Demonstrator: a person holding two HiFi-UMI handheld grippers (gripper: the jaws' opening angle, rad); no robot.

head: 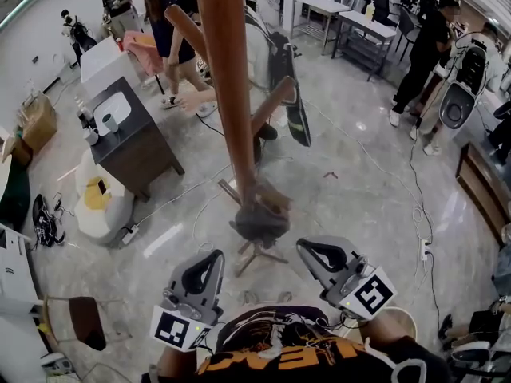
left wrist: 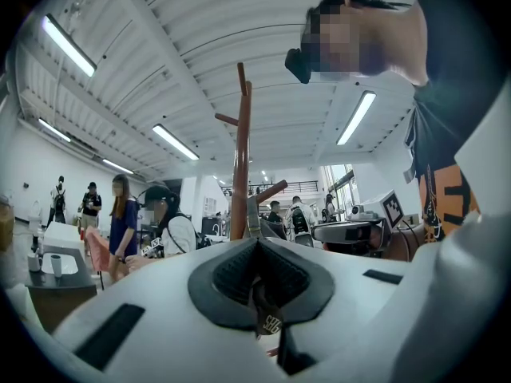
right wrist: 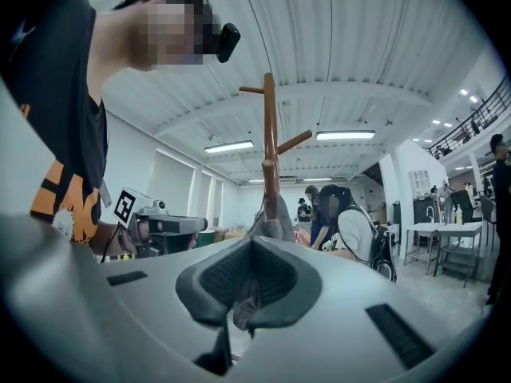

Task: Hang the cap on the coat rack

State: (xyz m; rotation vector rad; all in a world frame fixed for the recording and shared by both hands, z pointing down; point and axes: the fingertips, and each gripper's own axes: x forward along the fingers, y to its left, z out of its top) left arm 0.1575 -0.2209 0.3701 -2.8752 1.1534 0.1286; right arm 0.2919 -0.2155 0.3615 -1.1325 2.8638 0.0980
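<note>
A tall brown wooden coat rack [head: 227,94] with slanted pegs stands right in front of me. The dark grey cap [head: 257,222] hangs low against the pole, at a short lower peg [head: 270,195]. My left gripper [head: 214,255] and right gripper [head: 305,247] sit just below it, one on each side, both pointing level at the pole. In the left gripper view the jaws are shut on a dark strap with a small label [left wrist: 268,321]. In the right gripper view grey cloth [right wrist: 247,303] is pinched between the shut jaws, and the cap [right wrist: 276,215] bulges at the pole [right wrist: 271,150] ahead.
The rack's crossed feet [head: 259,255] rest on the glossy floor. A dark cabinet [head: 136,146] with cups stands at the left, with cables beside it. Several people stand behind the rack and at the right [head: 419,62]. Tables [head: 363,30] line the back.
</note>
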